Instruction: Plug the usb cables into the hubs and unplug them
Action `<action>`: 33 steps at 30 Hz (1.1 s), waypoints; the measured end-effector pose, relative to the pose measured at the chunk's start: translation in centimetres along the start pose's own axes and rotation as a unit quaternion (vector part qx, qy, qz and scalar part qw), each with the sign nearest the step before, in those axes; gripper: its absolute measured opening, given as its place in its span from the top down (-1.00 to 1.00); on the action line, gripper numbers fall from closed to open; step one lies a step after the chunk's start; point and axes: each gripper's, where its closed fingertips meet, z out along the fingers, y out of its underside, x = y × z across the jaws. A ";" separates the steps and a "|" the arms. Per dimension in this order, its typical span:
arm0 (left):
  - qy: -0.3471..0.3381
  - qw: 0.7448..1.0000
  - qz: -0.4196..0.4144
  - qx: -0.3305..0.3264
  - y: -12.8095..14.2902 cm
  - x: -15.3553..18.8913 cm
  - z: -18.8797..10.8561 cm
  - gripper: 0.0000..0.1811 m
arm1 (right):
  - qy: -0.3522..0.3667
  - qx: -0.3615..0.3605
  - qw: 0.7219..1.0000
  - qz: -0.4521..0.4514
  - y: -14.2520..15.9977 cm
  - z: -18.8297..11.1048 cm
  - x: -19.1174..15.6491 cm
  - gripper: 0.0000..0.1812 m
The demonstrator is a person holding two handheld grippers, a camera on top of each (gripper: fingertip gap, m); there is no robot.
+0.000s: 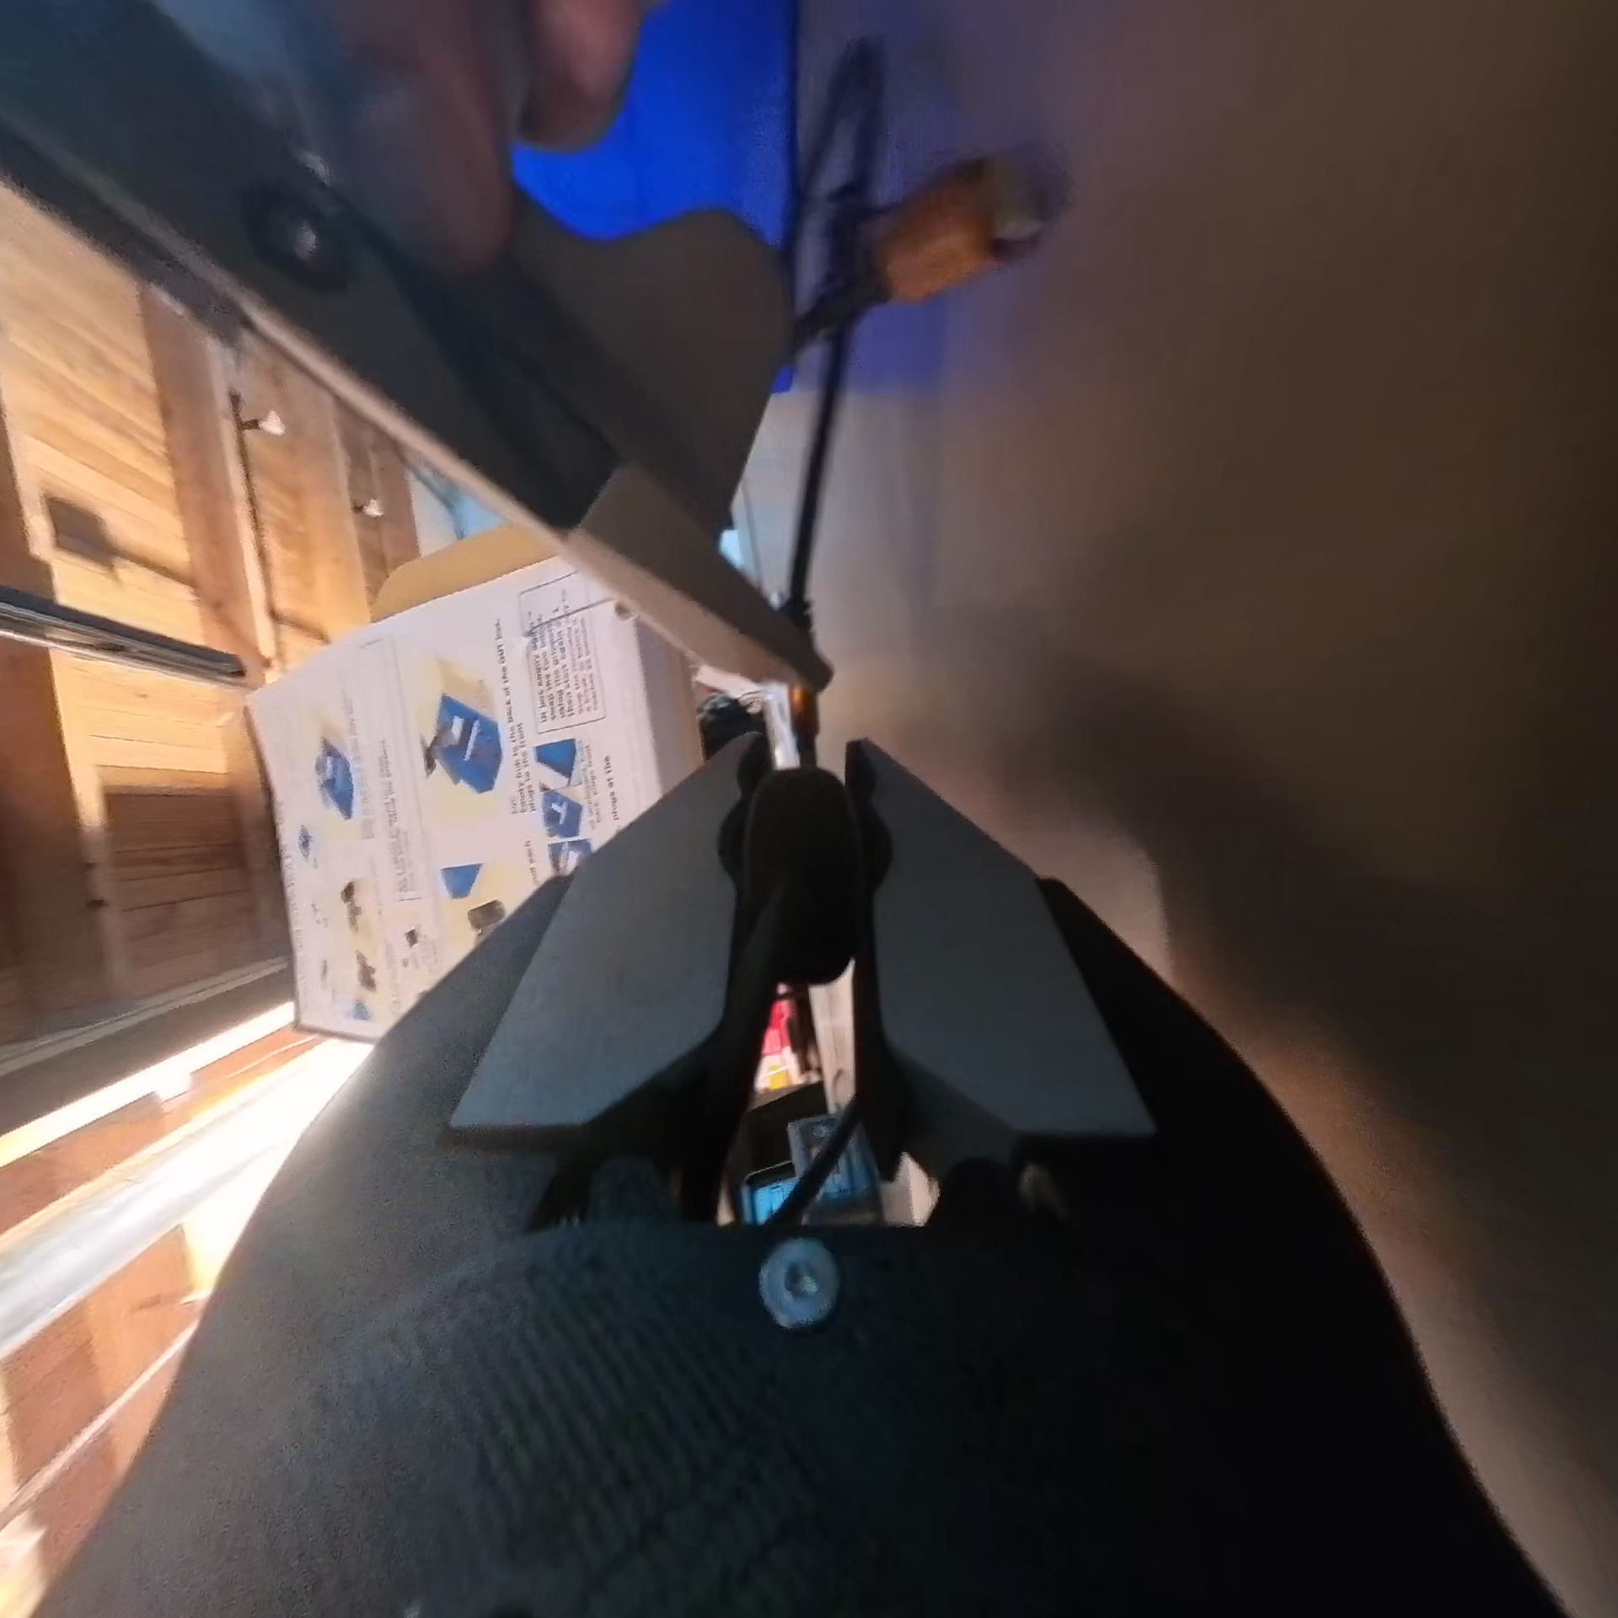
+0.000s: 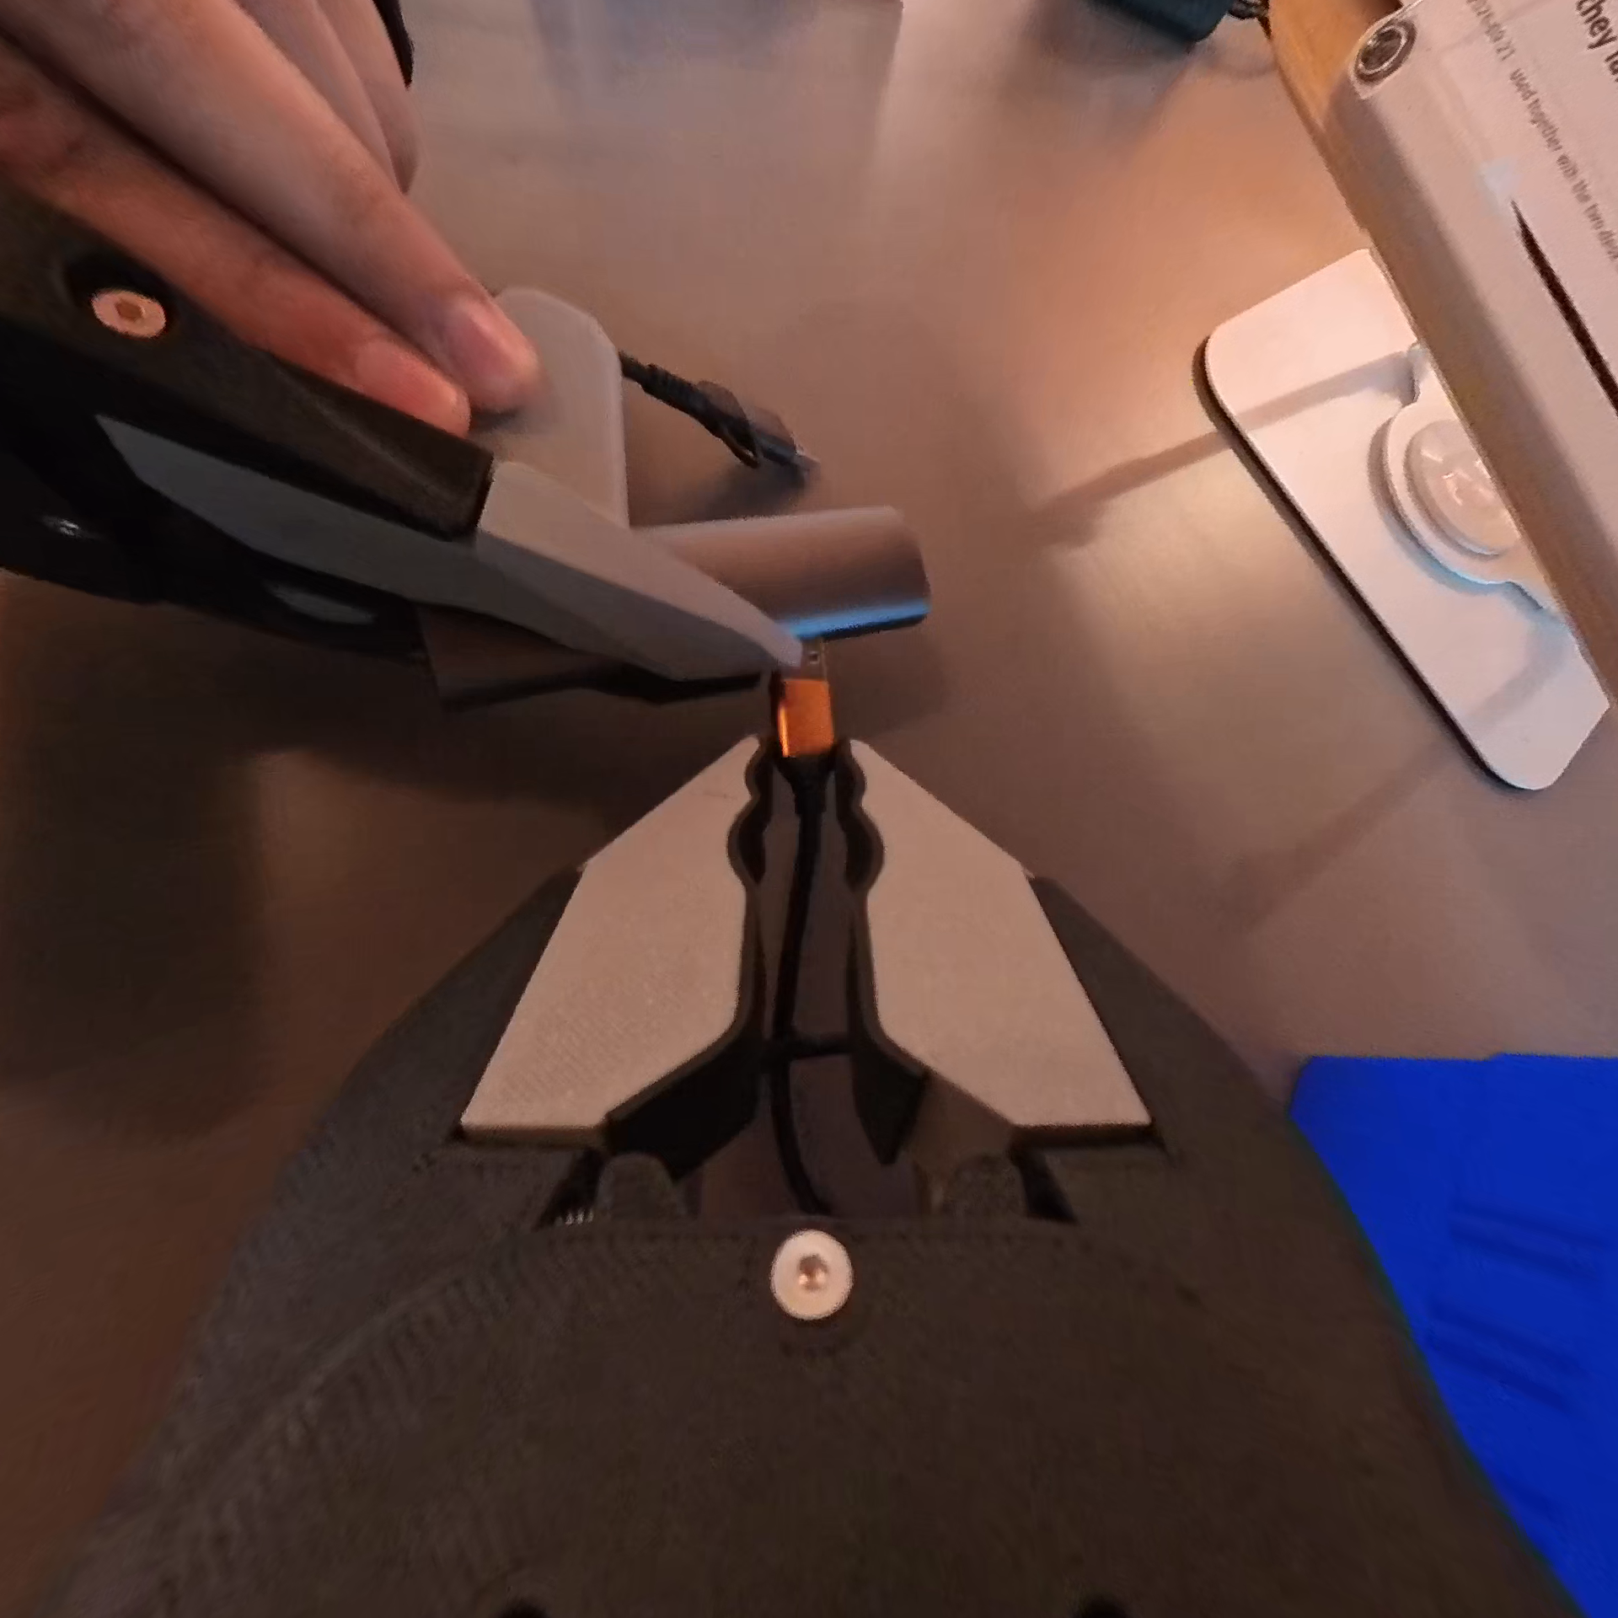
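Note:
My right gripper [image 2: 801,757] is shut on a black USB cable just behind its orange plug [image 2: 801,718]. The plug's metal tip meets the near edge of a grey hub [image 2: 823,560]; some metal still shows. My left gripper [image 2: 692,578], held by a hand [image 2: 263,201], comes in from the left and is shut on the hub. In the left wrist view my left gripper [image 1: 801,753] clamps the hub, which looks dark [image 1: 797,867]. The right gripper's finger [image 1: 700,595] reaches its tip there. A second orange plug [image 1: 946,228] lies blurred farther off.
The hub's own short black cable end [image 2: 753,438] lies on the brown table [image 2: 1007,263]. A white box [image 2: 1488,219] and a white tray with a round part [image 2: 1296,490] sit right. Blue cloth [image 2: 1471,1313] is near right. A box with a printed sheet [image 1: 455,788] shows left. My two grippers' fingertips are within a few centimetres of each other.

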 end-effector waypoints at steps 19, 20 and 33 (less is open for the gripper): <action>0.049 0.988 -0.131 0.068 -0.4 -0.3 -0.6 0.82 | -0.027 -0.008 1.000 -0.004 0.7 0.8 -0.5 0.84; 0.049 0.988 -0.132 0.069 -0.3 -0.3 -0.6 0.82 | -0.026 -0.008 1.000 -0.005 0.7 0.8 -0.5 0.84; 0.144 0.937 -0.269 0.168 -2.0 -0.2 -2.3 0.82 | 0.069 -0.019 0.979 -0.192 0.1 1.2 -1.1 0.84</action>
